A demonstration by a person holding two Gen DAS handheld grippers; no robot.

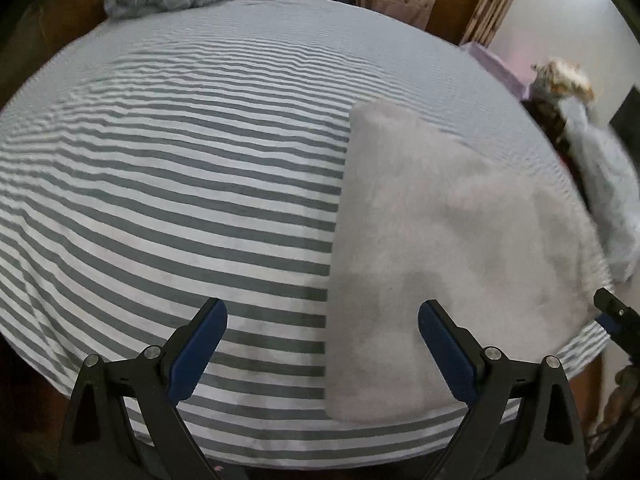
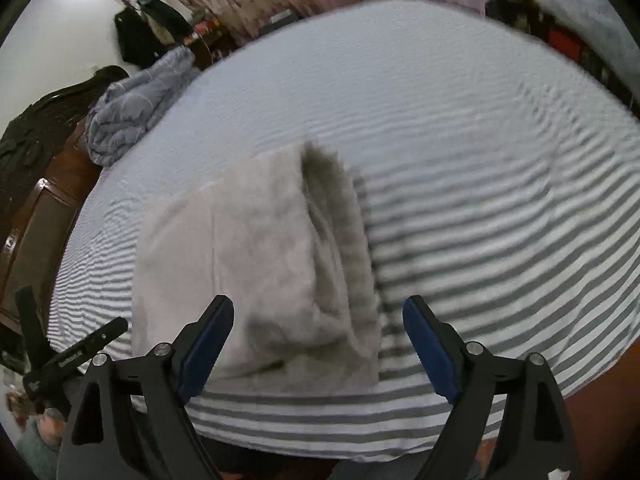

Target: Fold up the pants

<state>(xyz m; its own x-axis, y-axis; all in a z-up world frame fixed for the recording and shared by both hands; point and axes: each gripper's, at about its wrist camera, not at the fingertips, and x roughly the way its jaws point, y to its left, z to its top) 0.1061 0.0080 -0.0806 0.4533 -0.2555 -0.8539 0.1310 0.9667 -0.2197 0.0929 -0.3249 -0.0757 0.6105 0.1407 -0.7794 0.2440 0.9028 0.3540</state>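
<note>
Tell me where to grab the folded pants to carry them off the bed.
Grip the pants at the thick stacked edge facing the right hand-held gripper, coming from that open side, one finger under and one on top. The layers pile up there, so one pinch likely catches them all.

Motion blur smears the clutter [image 1: 560,80] beside the bed.

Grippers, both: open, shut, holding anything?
Left gripper: open, holding nothing.
Right gripper: open, holding nothing; folded pants lie on the bed below.
</note>
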